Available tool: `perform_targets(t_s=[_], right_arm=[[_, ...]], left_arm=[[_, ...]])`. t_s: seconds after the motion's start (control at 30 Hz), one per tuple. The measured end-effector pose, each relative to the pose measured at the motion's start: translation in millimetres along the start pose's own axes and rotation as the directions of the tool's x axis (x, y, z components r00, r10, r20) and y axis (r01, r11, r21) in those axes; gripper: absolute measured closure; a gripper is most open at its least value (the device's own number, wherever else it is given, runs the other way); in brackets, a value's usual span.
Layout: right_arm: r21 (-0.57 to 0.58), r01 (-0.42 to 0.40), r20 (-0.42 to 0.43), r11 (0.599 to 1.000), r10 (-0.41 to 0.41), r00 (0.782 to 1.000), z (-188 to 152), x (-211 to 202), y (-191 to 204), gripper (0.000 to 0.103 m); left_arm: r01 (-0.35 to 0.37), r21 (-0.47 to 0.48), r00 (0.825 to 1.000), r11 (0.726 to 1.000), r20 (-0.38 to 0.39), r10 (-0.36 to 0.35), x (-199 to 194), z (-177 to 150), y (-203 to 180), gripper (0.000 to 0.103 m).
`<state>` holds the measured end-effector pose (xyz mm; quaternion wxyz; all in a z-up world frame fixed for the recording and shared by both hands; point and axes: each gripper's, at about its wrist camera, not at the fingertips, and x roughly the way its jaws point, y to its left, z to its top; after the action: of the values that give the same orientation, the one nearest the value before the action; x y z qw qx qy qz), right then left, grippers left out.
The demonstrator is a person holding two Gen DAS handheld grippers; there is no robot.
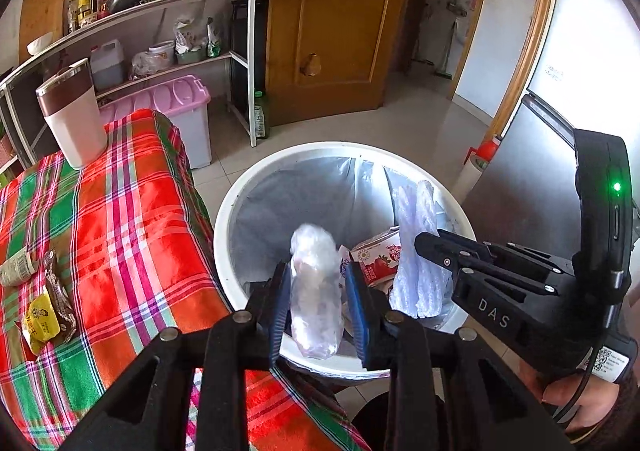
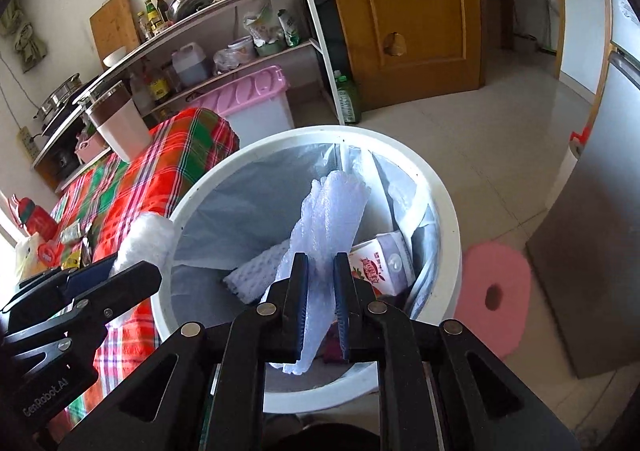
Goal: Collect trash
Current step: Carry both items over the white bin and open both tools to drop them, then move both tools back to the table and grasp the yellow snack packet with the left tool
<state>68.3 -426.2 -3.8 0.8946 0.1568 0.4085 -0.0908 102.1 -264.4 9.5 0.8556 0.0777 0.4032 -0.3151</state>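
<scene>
Held both pieces over the white bin (image 1: 224, 235): clear plastic wad (image 1: 316, 291) upright between slackened left fingers (image 1: 280, 307), centre frame; foam sheet (image 2: 328, 219) clenched in right gripper (image 2: 321, 303), long axis pointing down into bin

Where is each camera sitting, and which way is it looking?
Left wrist view: on the left claw, looking down into the white bin; its claw has a clear plastic wad between its pads; the right claw and a hand show.
Right wrist view: on the right claw, looking into the same bin; it pinches a foam sheet; the left claw shows.
Both share the bin, milk carton, plaid cloth and wooden door.
</scene>
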Motion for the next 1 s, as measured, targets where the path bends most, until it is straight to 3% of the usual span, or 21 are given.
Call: perform_targets(t_s=[0.13,0.3,0.57,1.0], right_arm=[[0.000,0.012,-0.001,1.000,-0.012,1.000,-0.8,1.9,0.4,0.084],[0.007,0.011,0.007,1.000,-0.011,1.000,-3.2,-0.4,4.2,0.067],[0.015,-0.009,0.023,1.000,0.009,1.000,-5.9,-11.2,14.8,0.067],[-0.042,-0.086,0.059,0.995,0.088,0.994,-10.9,-28.3,62.6,0.065]], left_arm=[[0.005,-0.015,1.000,1.000,-0.003,-0.005,-0.6,-1.7,2.8,0.058],[0.000,-0.026,1.000,1.000,0.007,0.000,-7.7,-3.9,7.0,0.046],[-0.005,-0.052,0.999,0.999,0.039,0.008,-27.1,-8.7,22.5,0.044],[-0.075,-0.153,0.990,0.985,0.105,0.091,-72.1,-31.4,80.7,0.043]])
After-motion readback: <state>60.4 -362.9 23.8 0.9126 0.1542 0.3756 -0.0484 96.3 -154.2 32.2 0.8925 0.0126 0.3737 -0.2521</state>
